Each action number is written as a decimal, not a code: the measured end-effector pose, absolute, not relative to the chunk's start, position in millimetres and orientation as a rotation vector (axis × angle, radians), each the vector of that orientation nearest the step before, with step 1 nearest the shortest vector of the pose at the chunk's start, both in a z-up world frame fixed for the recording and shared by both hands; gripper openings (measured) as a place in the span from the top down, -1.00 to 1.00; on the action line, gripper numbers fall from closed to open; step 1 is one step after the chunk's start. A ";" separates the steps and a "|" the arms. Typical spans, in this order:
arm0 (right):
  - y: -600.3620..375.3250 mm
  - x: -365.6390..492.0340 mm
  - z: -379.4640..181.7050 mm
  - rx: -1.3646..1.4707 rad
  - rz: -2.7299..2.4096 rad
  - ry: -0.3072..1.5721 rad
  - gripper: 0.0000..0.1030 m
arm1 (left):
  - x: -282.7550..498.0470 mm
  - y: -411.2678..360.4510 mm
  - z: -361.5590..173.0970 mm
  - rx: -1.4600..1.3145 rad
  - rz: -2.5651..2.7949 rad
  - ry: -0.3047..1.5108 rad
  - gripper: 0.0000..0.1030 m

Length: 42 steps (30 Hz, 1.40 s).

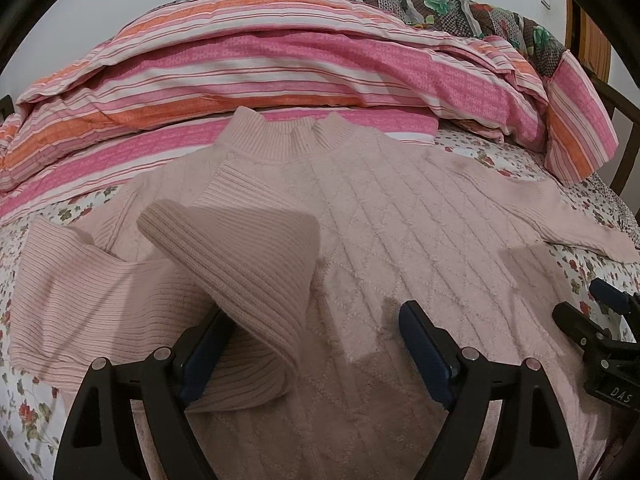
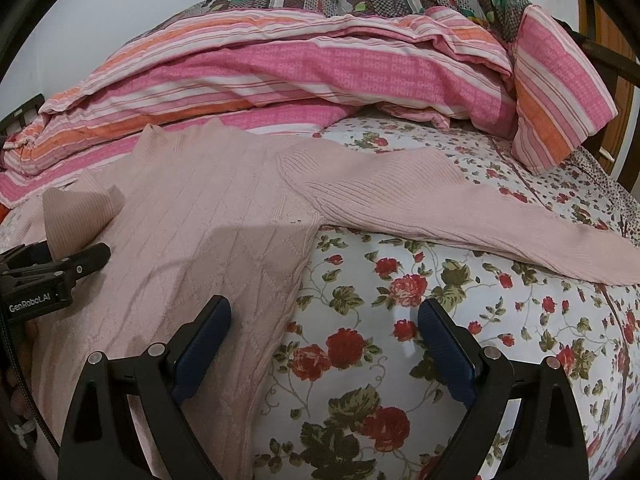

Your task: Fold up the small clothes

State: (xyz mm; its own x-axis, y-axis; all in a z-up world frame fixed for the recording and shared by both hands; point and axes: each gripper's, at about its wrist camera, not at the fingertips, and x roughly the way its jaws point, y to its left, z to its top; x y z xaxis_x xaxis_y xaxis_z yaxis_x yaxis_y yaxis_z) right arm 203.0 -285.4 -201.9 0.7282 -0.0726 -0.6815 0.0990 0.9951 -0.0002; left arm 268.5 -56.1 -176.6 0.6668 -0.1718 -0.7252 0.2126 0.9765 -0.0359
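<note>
A pale pink knit sweater (image 1: 380,216) lies flat on the bed, collar toward the far side; it also shows in the right wrist view (image 2: 200,220). Its left sleeve (image 1: 248,280) is folded in over the body and drapes across the left finger of my left gripper (image 1: 316,336), whose jaws stand wide open. Its right sleeve (image 2: 460,208) lies stretched out to the right on the sheet. My right gripper (image 2: 324,332) is open and empty, over the sweater's right side edge; it also shows in the left wrist view (image 1: 588,304).
A floral bed sheet (image 2: 400,360) covers the bed. A pink and orange striped quilt (image 1: 280,68) is bunched along the far side, with a dark patterned blanket (image 1: 440,0) behind it. Wooden furniture (image 2: 616,40) stands at the right.
</note>
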 end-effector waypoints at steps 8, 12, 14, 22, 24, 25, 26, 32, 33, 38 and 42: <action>-285.1 203.3 -201.7 0.037 -0.095 0.749 -0.82 | 268.6 -56.3 -176.7 0.054 -0.216 0.813 -0.65; -284.9 203.1 -201.6 0.036 -0.095 0.749 -0.82 | 268.9 -56.0 -176.7 0.054 -0.217 0.813 -0.65; -284.9 203.1 -201.6 0.036 -0.095 0.749 -0.82 | 268.9 -56.1 -176.7 0.053 -0.217 0.813 -0.66; -284.9 202.9 -201.5 0.033 -0.094 0.748 -0.82 | 268.5 -56.3 -176.8 0.053 -0.217 0.814 -0.66; -284.8 203.0 -201.5 0.033 -0.094 0.748 -0.82 | 268.8 -56.2 -176.7 0.053 -0.217 0.814 -0.66; -284.8 203.0 -201.5 0.033 -0.094 0.748 -0.82 | 268.7 -56.3 -176.8 0.053 -0.217 0.814 -0.66; -284.9 203.1 -201.5 0.033 -0.094 0.748 -0.82 | 268.8 -56.2 -176.7 0.053 -0.217 0.814 -0.66; -284.9 203.3 -201.5 0.032 -0.094 0.748 -0.82 | 268.5 -56.4 -176.8 0.053 -0.217 0.814 -0.66; -284.8 202.7 -201.6 0.032 -0.094 0.748 -0.82 | 268.7 -56.2 -176.7 0.053 -0.217 0.814 -0.66; -284.8 203.0 -201.5 0.031 -0.094 0.748 -0.82 | 268.7 -56.3 -176.7 0.053 -0.217 0.814 -0.66; -284.8 202.7 -201.5 0.031 -0.094 0.748 -0.82 | 268.4 -56.4 -176.8 0.053 -0.217 0.814 -0.66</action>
State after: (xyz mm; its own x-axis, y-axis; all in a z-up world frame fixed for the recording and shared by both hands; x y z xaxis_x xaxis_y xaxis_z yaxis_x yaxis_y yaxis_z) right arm 202.7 -284.8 -201.5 0.7293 -0.0738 -0.6802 0.0960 0.9954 -0.0051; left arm 268.4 -56.4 -176.8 0.6656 -0.1719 -0.7262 0.2125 0.9765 -0.0363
